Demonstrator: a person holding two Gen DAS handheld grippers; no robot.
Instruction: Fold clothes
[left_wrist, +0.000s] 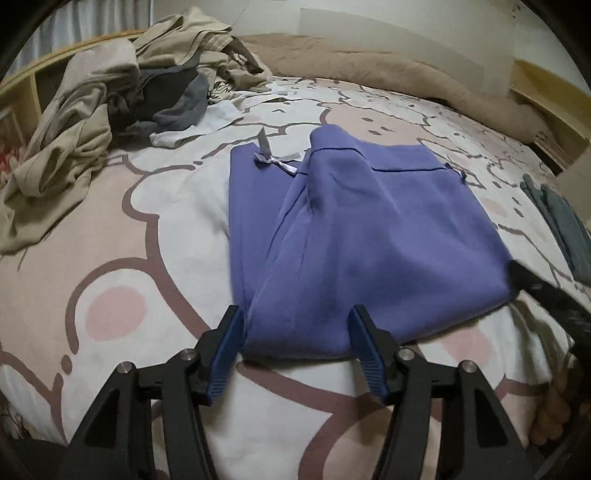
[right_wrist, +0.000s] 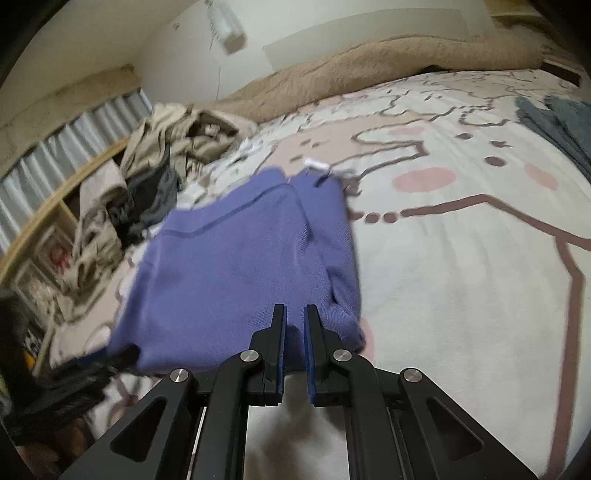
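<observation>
Purple garment (left_wrist: 354, 236) lies folded mid-bed on the cartoon-print bedsheet (left_wrist: 122, 229), its near hem toward the near edge of the bed, white ribbon tie (left_wrist: 280, 162) at its far end.

Left gripper (left_wrist: 295, 317) — jaws spread wide, straddling the garment's near left hem; cloth sits between the fingers, not clamped.

Right gripper (right_wrist: 294, 314) — jaws nearly pressed together, pinching the garment's near hem on its right side. Right-wrist view is motion-blurred, so contact detail is soft.

Unfolded clothes pile (left_wrist: 92, 110), beige and dark grey, sits at the bed's far left corner against the wooden frame. Tan blanket (left_wrist: 388, 70) is bunched along the far edge. Grey-green cloth (left_wrist: 561, 221) lies at the right edge, well apart from the purple piece.
</observation>
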